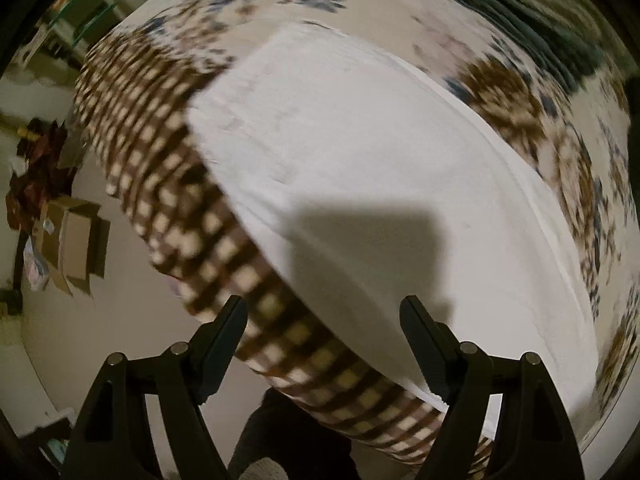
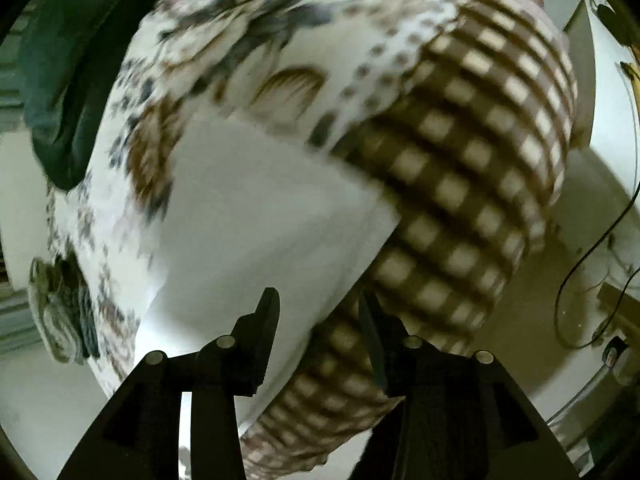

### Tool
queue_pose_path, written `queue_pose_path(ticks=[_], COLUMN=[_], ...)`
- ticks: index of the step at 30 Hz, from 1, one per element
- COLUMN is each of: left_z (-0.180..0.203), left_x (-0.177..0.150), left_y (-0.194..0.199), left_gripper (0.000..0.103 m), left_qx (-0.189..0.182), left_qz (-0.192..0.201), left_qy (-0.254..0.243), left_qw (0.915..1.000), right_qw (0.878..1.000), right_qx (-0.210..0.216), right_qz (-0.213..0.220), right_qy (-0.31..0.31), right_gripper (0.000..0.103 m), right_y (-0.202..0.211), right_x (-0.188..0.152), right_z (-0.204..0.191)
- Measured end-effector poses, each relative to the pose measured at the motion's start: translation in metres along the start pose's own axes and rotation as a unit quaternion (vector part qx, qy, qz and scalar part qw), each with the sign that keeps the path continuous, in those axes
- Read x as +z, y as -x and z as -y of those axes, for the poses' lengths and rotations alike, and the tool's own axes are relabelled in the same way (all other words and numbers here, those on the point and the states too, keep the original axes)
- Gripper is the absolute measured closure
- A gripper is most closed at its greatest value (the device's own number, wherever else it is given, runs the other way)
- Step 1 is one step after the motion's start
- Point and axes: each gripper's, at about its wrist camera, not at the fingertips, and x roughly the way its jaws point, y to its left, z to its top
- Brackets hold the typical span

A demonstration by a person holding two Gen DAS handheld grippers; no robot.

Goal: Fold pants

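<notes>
Black claws [image 1: 322,312] [image 2: 318,312] agape (holding nothing)

Both views are dim, warm and smeared by motion blur: the bedspread [image 1: 152,152] checks streak ahead of the jaws, and the floral print beyond them blurs to smudges. The white pants [image 1: 360,152] are the brightest area, nearly washed out in the right view. A hard-edged dark shadow [image 1: 360,248] lies on them just ahead of the left jaws. Fisheye bending curves everything, and the corners go black.
</notes>
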Motion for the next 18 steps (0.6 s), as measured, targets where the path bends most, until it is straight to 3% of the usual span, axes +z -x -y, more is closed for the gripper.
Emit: queue_pose_path(ticks=[6,9,10,11,12,14,15,16,18], left_z=[-0.065,-0.09,-0.094,-0.099,-0.102,-0.102,-0.101,-0.099,-0.098], left_x=[0.047,0.074,0.079,0.086,0.092,0.097,0.098,0.097,0.094], left_y=[-0.012,-0.036,-0.042,-0.05,-0.057,-0.056,-0.054,-0.049,-0.043], left_gripper=[0.026,0.028,0.045,0.072,0.082,0.096,0.096,0.096,0.096], left_qx=[-0.001,-0.023,-0.028,-0.047,-0.07,-0.058,-0.055,-0.054,-0.055], left_qz=[0.027,0.021,0.018,0.014,0.012,0.029,0.039,0.049,0.06], left_qy=[0.077,0.117,0.124,0.132,0.135,0.126,0.118,0.108,0.094], left_qw=[0.9966,0.9926,0.9917,0.9901,0.9883,0.99,0.9907,0.9915,0.9923], right_qw=[0.999,0.998,0.998,0.998,0.999,0.999,1.0,0.999,0.999], right_qx=[0.017,0.015,0.016,0.016,0.009,0.003,-0.015,-0.028,-0.037], right_qz=[-0.039,-0.056,-0.056,-0.056,-0.052,-0.033,-0.023,-0.018,-0.008], right_qy=[0.033,0.023,0.018,0.012,0.005,-0.006,-0.006,-0.006,0.0], right_gripper=[0.059,0.059,0.059,0.059,0.059,0.063,0.084,0.097,0.103], right_y=[-0.044,-0.067,-0.073,-0.078,-0.084,-0.09,-0.089,-0.088,-0.08], right_x=[-0.067,-0.093,-0.099,-0.104,-0.108,-0.116,-0.118,-0.119,-0.122], right_z=[-0.056,-0.071,-0.073,-0.075,-0.078,-0.079,-0.079,-0.079,-0.076])
